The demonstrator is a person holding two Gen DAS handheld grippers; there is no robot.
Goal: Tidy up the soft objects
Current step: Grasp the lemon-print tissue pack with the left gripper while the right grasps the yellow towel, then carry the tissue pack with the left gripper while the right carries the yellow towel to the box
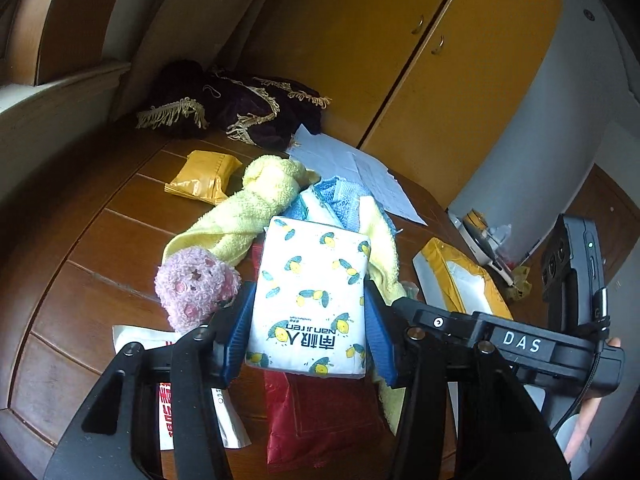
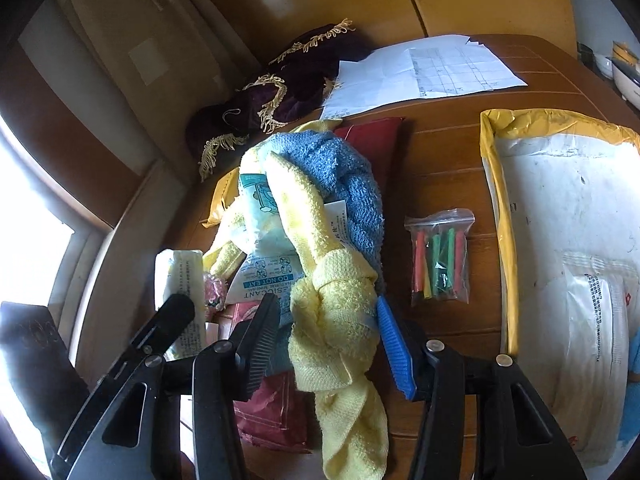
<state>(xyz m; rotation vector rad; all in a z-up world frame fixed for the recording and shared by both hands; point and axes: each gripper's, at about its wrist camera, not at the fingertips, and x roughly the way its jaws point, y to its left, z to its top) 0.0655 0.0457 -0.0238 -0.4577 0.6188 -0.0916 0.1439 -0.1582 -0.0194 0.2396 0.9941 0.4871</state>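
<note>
Left wrist view. At far left on my brown wooden table [image 1: 80, 216] lies a flat yellow plastic pouch [image 1: 204, 176]. Behind it, against the wall, sits a dark purple velvet cloth with gold fringe [image 1: 232, 108]. Nearer, a fuzzy pink plush piece [image 1: 196, 284] rests just beside my left gripper [image 1: 310, 316]. That gripper's blue-padded jaws press on both sides of a white tissue pack printed with yellow lemons [image 1: 312, 296]; it is gripped and sits above a red foil packet [image 1: 316, 420]. A white printed sachet with red lettering [image 1: 168, 400] lies under the left jaw.

Centre: a knotted pale yellow terry towel [image 1: 248, 208] is heaped with a blue terry towel [image 1: 340, 196] behind the tissue pack. White paper sheets [image 1: 360, 168] lie beyond. To the right, an open yellow padded mailer [image 1: 460, 280].

Right wrist view. My right gripper [image 2: 328, 340] has its jaws set about the knot of the yellow towel [image 2: 332, 320]. The black left pad touches the towel; a little gap shows at the blue pad, so I cannot tell whether the grip is firm. A white desiccant sachet [image 2: 264, 284] lies under the towels. Right of them, apart, lies a clear zip bag of coloured tubes [image 2: 440, 256], then the mailer [image 2: 560, 220].
</note>
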